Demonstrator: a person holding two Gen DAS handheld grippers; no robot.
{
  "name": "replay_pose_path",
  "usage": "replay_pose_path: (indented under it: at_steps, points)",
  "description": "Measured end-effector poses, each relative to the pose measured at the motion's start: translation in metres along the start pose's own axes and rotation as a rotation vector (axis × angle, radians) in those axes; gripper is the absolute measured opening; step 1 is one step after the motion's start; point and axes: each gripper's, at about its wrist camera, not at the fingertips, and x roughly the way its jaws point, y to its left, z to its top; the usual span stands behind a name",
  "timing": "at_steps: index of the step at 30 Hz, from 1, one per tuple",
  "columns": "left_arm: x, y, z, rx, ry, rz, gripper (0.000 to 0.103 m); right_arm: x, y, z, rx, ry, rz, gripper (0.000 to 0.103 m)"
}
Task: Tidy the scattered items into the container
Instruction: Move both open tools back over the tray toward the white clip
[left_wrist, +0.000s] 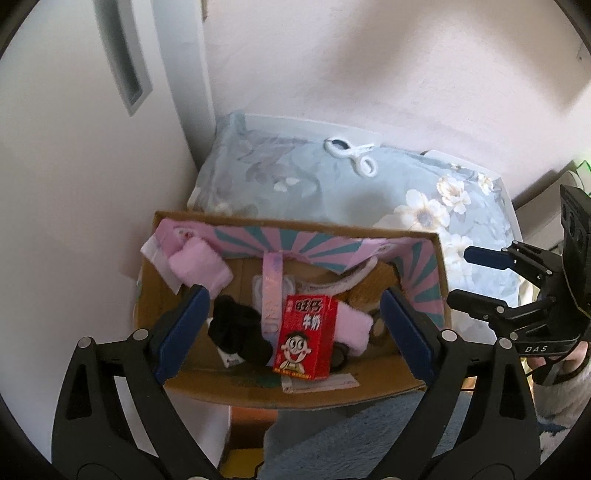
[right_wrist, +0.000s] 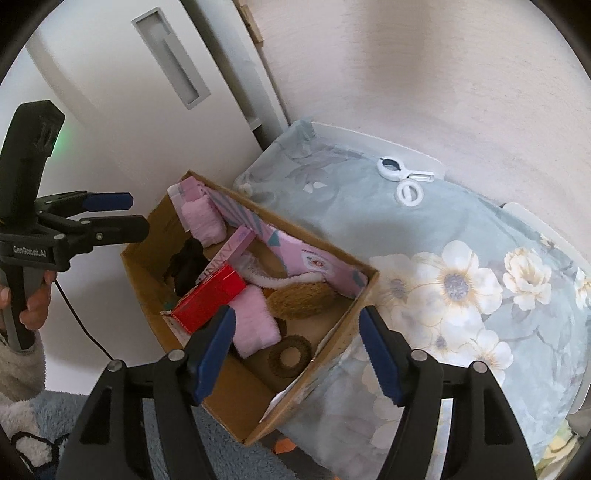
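The red milk carton (left_wrist: 306, 338) stands upright inside the cardboard box (left_wrist: 295, 397), below and between the spread fingers of the left hand-held gripper (left_wrist: 295, 328), which is released and holds nothing. The right hand-held gripper (right_wrist: 297, 350) is also released and empty, above the box's near corner. Pink fluffy cloths (right_wrist: 255, 325), a black item (left_wrist: 236, 332) and a brown hair tie (right_wrist: 290, 356) lie in the box beside the carton.
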Motion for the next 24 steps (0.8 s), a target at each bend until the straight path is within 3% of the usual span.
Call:
replay_pose_path:
  at_steps: [14,19,24]
  points:
    - [0.023,-0.03,0.087,0.026,-0.012,-0.067,0.094,-0.009,-0.038,0.028,0.006,-0.056,-0.084,0.065]
    - [0.048,-0.054,0.122,0.044,-0.025,-0.021,0.094,-0.007,-0.057,0.036,0.027,-0.078,-0.126,0.065]
    - [0.099,-0.078,0.153,0.103,0.003,0.083,0.094,0.005,-0.081,0.038,0.066,-0.115,-0.152,0.065]
